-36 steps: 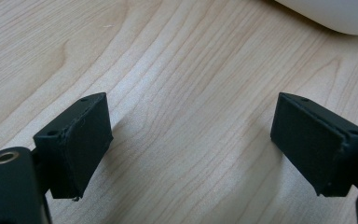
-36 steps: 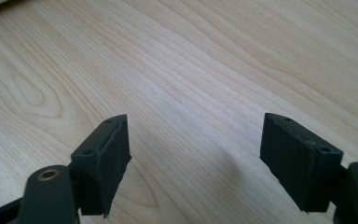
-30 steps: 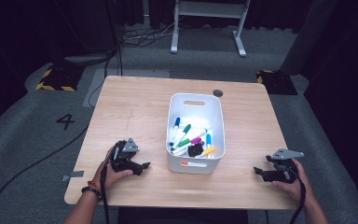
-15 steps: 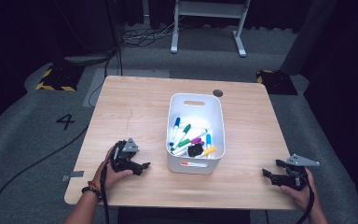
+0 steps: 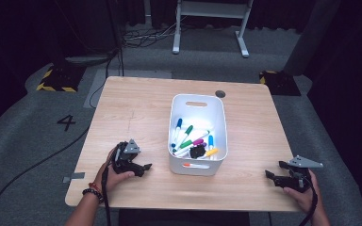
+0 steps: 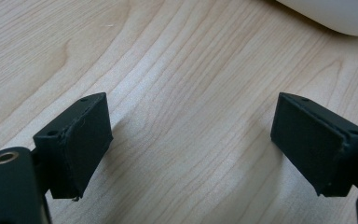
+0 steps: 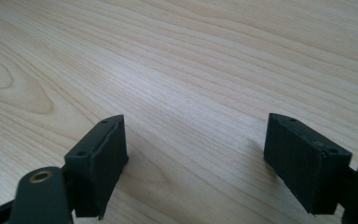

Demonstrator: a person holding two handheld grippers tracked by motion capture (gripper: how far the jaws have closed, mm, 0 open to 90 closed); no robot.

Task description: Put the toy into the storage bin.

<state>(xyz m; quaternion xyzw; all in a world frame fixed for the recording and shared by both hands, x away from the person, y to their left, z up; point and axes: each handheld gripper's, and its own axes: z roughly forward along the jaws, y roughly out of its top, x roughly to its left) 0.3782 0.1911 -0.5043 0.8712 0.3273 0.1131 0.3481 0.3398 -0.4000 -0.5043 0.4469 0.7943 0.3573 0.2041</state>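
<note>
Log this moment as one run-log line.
left gripper: open, empty, beside white bin | right gripper: open, empty, near table edge | markers: in bin

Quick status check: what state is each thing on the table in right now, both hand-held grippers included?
Left hand-held gripper: open, empty, low over the table beside the bin.
Right hand-held gripper: open, empty, near the table's right edge.
White bin: upright, open-topped, holding markers.
Markers: lying loose in the bin, capped.

white bin (image 5: 197,162), pale wood-grain table (image 5: 136,108), black grippers (image 5: 143,167).
</note>
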